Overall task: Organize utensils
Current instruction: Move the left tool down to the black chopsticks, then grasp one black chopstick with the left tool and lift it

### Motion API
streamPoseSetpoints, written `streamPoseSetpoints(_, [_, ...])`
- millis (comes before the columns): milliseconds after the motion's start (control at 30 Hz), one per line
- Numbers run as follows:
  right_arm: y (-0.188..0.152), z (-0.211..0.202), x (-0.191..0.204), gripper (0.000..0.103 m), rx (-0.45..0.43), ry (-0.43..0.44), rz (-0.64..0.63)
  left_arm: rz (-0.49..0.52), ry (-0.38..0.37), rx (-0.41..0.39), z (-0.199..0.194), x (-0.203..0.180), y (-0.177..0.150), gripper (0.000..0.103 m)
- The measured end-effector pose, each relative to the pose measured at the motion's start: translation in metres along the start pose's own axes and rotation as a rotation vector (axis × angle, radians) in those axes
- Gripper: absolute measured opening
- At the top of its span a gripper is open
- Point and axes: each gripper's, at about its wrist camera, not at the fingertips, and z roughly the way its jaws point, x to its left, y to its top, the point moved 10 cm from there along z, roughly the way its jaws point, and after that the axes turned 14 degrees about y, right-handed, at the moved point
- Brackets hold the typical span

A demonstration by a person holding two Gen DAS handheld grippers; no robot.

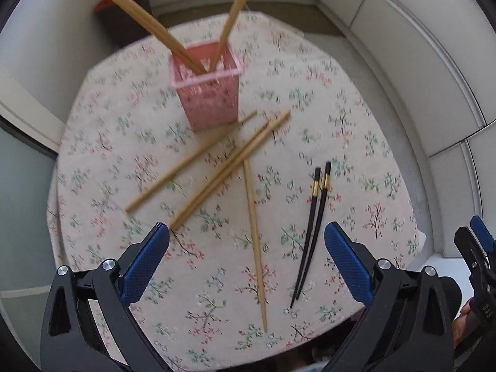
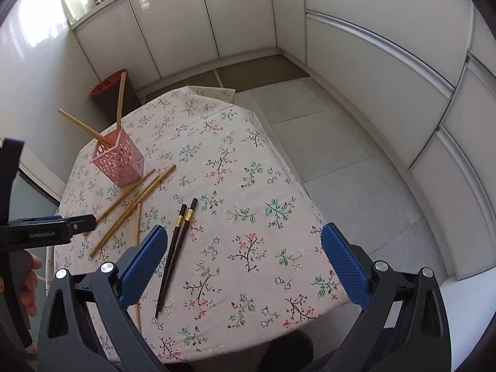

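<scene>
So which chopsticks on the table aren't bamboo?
The black pair with gold bands, lying side by side to the right of the loose tan ones; every other chopstick is plain wood-coloured.

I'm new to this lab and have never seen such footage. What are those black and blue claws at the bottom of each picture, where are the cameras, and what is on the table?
The claws are two hand-held grippers, one in each of a person's hands; there is no robot. Each picture comes from a fisheye camera on one gripper, looking along its blue fingers. The left gripper and the right gripper are both open and hold nothing. On the floral tablecloth stands a pink basket with wooden chopsticks in it. More wooden chopsticks lie loose beside it, some crossing. A black pair with gold bands lies apart, nearer the right gripper.
</scene>
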Motion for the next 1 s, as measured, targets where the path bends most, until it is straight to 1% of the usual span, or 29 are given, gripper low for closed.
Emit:
streamPoseSetpoints(67, [-0.003,0.001,-0.005,0.096,0.014,0.006,0.011,-0.037,-0.068,0.072,0.022,-0.011,-0.006,0.096])
streamPoseSetpoints(167, [-0.006,0.001,-0.011,0.096,0.022,0.012,0.023,-0.135,-0.143,0.164,0.050,-0.019,-0.010,0.094])
streamPoseSetpoints(233, [-0.009,0.003,-0.015,0.096,0.032,0.013,0.032,-0.186,-0.166,0.190,0.059,-0.022,-0.008,0.091])
streamPoseSetpoints(300, [-0.012,0.008,-0.020,0.096,0.051,0.015,0.044,-0.197,-0.169,0.191,0.065,-0.025,-0.002,0.082])
streamPoseSetpoints(367, [-0.016,0.012,-0.025,0.096,0.067,0.018,0.061,-0.186,-0.153,0.201,0.074,-0.029,0.001,0.071])
streamPoseSetpoints(433, [-0.018,0.014,-0.031,0.096,0.075,0.014,0.075,-0.172,-0.133,0.220,0.082,-0.032,0.002,0.066])
streamPoseSetpoints(500, [-0.018,0.015,-0.035,0.096,0.076,0.013,0.082,-0.153,-0.117,0.217,0.086,-0.037,0.004,0.059])
streamPoseSetpoints(567, [-0.017,0.017,-0.038,0.096,0.078,0.011,0.091,-0.119,-0.133,0.198,0.082,-0.048,0.008,0.050])
streamPoseSetpoints(733, [-0.020,0.021,-0.045,0.096,0.095,0.008,0.116,-0.037,-0.162,0.158,0.072,-0.080,0.016,0.048])
streamPoseSetpoints(800, [-0.021,0.022,-0.047,0.096,0.096,0.004,0.119,-0.010,-0.159,0.157,0.074,-0.090,0.019,0.042])
streamPoseSetpoints(867, [-0.021,0.022,-0.048,0.096,0.097,-0.001,0.117,0.029,-0.138,0.160,0.079,-0.100,0.021,0.027])
streamPoseSetpoints(933, [-0.021,0.022,-0.049,0.096,0.098,-0.004,0.117,0.061,-0.117,0.162,0.084,-0.106,0.020,0.021])
streamPoseSetpoints(1000, [-0.021,0.023,-0.051,0.096,0.098,-0.007,0.118,0.082,-0.111,0.168,0.089,-0.112,0.020,0.019])
